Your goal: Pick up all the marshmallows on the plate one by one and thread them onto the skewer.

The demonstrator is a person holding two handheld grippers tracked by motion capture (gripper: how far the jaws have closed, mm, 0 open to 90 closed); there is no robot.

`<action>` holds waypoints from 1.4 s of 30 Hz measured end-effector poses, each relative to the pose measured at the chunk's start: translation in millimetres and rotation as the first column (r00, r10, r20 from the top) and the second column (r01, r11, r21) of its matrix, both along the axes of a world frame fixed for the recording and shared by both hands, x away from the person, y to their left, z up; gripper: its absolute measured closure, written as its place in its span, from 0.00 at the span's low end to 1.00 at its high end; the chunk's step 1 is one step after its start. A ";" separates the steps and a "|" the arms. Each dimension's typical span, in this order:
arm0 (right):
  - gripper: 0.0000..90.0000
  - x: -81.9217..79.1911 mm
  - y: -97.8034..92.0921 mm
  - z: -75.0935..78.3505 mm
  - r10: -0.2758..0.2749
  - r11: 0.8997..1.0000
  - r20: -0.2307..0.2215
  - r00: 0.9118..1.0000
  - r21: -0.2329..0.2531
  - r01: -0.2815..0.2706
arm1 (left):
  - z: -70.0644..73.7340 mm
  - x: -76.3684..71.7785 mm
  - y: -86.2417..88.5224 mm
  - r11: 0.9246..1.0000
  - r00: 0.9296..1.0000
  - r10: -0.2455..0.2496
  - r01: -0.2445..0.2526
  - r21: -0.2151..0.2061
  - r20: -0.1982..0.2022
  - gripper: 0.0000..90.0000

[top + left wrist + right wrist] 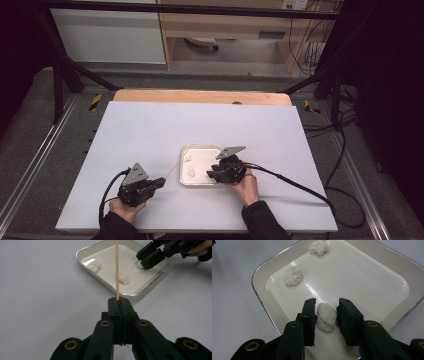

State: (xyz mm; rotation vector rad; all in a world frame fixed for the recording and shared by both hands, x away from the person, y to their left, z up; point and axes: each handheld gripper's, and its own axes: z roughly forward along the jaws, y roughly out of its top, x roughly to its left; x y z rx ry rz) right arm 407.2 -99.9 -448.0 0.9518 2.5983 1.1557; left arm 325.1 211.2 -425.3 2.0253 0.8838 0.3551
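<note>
2 grippers work at a white tray (186, 150) on the counter (150, 125).
The left gripper (119, 301) has its fingers clenched on a thin wooden skewer (116, 267) slanting over the tray; the right gripper (325, 315) has its fingers parted around 1 white cotton ball (326, 316), with 2 more (292, 275) lying in the tray. No readable writing.

A white table (150, 135) stands on grey floor (30, 115), wooden shelving (225, 25) behind.
</note>
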 end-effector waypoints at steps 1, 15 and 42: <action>0.77 -0.5 0.2 -0.3 0.001 1.000 0.005 1.000 0.000 -0.001 | 0.0 0.0 -0.1 1.000 1.000 0.000 0.000 -0.001 -0.001 0.99; 0.83 -4.4 -8.3 19.3 -0.004 0.997 -0.002 1.000 0.083 0.004 | 1.4 -3.6 -4.1 1.000 1.000 0.007 -0.007 -0.030 0.019 0.99; 0.83 -6.0 -38.0 81.9 -0.051 0.888 0.027 0.998 0.459 0.033 | 4.2 -16.7 -26.1 0.996 0.993 -0.042 0.050 -0.069 0.113 0.99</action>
